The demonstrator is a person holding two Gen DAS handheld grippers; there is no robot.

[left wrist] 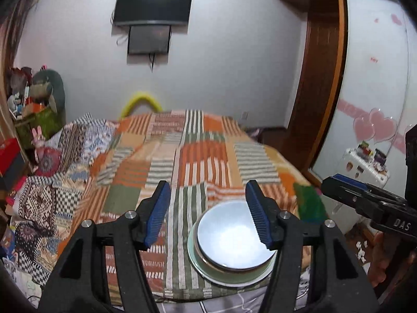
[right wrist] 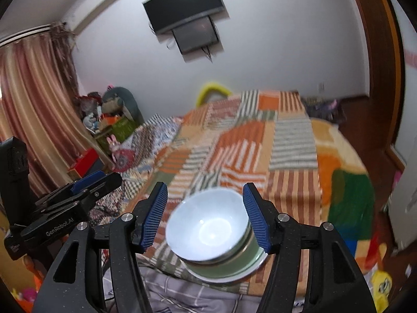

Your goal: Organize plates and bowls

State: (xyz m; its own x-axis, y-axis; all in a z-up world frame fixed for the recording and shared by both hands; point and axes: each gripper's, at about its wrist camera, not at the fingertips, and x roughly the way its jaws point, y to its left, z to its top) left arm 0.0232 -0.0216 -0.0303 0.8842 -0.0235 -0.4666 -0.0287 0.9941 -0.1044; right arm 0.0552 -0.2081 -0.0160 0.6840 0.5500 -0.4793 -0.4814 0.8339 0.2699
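2 hand-held grippers hang over the bed (left wrist: pixel 187 156); the left hand-held gripper (left wrist: pixel 208 212) has its jaws apart with nothing between them; the right hand-held gripper (right wrist: pixel 206 215) is likewise apart and empty; a pale bowl (right wrist: pixel 208 229) sits stacked in a green bowl (right wrist: pixel 234 260), on a white plate (right wrist: pixel 224 277), near the blanket's (right wrist: pixel 286 140) front edge; neither gripper touches the stack.
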